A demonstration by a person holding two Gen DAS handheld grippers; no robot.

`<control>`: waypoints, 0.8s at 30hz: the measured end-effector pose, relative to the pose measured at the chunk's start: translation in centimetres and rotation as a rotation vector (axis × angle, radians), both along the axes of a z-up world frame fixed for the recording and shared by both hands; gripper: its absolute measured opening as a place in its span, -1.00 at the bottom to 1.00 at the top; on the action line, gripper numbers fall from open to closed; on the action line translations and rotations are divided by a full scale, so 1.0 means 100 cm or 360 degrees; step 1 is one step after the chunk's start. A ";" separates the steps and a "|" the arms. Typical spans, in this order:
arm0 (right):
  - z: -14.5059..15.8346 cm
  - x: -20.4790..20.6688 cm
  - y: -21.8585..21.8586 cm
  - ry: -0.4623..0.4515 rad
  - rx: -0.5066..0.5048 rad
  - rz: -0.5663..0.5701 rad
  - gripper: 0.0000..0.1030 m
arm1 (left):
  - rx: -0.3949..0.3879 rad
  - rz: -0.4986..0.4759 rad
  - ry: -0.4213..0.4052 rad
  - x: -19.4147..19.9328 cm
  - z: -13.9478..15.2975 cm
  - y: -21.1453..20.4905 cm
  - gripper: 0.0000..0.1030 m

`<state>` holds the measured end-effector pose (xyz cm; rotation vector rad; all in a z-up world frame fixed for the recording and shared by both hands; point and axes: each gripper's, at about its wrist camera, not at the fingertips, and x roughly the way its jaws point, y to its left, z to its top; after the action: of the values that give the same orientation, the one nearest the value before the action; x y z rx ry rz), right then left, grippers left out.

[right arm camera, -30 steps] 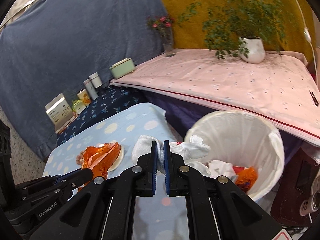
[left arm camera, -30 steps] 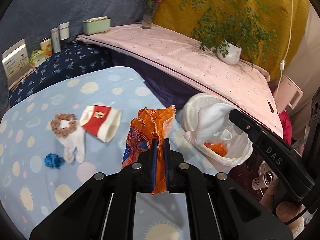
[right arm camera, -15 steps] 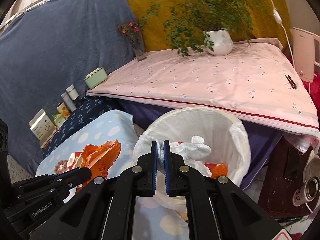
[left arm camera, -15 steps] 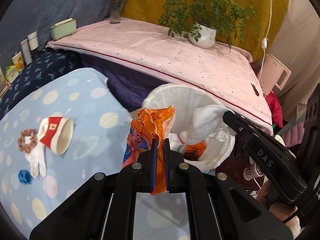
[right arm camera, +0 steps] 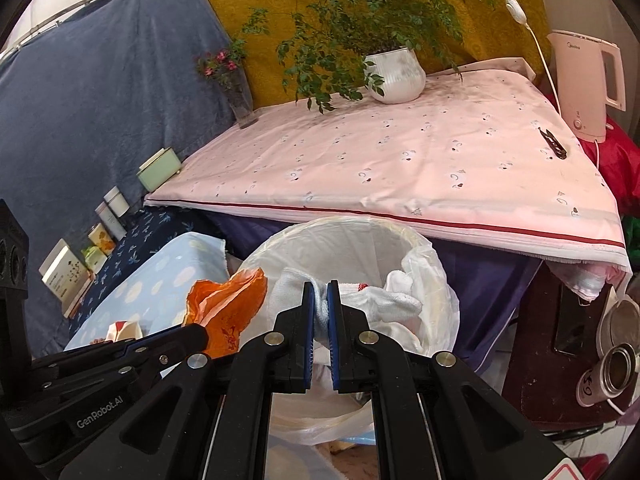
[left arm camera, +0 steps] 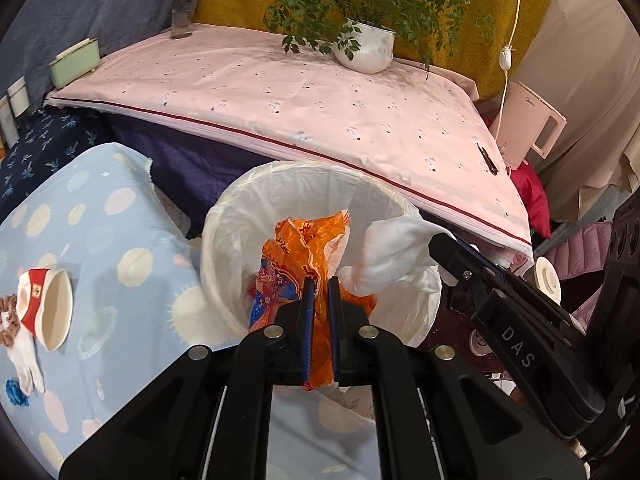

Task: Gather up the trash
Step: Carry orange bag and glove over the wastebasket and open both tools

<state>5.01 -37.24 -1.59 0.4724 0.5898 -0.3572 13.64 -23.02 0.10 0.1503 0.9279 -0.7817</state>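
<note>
A crumpled orange snack wrapper (left arm camera: 308,248) is pinched in my left gripper (left arm camera: 319,284), which hangs over the mouth of the white-lined trash bin (left arm camera: 224,236). My right gripper (right arm camera: 320,292) is shut on a white tissue wad (right arm camera: 288,284) above the same bin (right arm camera: 436,268). In the left wrist view the right gripper (left arm camera: 434,242) reaches in from the right with the tissue (left arm camera: 392,256). In the right wrist view the left gripper (right arm camera: 202,330) comes in from the left with the wrapper (right arm camera: 228,304). Orange and white trash lies inside the bin.
On the blue dotted cloth (left arm camera: 100,240) lie a red-and-white paper cup (left arm camera: 48,308), a brown scrunchie (left arm camera: 8,320), a white scrap and a blue scrap (left arm camera: 14,390). A pink-covered table (left arm camera: 300,100) with a potted plant (left arm camera: 366,50) stands behind the bin. A kettle (right arm camera: 586,80) and cans (right arm camera: 610,372) are at right.
Both grippers have swung right from the blue cloth to above the bin, still holding the wrapper and the tissue. The cup and scrunchie have slid to the left edge.
</note>
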 end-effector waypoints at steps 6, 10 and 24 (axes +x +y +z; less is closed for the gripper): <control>-0.003 0.003 -0.008 0.0009 -0.0001 -0.0023 -0.88 | -0.0017 0.0032 -0.0010 0.010 -0.001 -0.009 -0.43; -0.003 0.007 -0.010 0.0014 -0.0006 -0.0021 -0.88 | -0.0029 0.0080 -0.0020 0.015 0.000 -0.003 -0.22; -0.001 0.026 0.010 0.0027 -0.0042 0.0041 -0.48 | -0.0028 0.0283 -0.0035 0.030 -0.002 0.036 0.23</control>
<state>7.63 -36.25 -1.66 0.4365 0.6062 -0.3442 16.61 -19.46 -0.06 0.0598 0.8998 -0.6223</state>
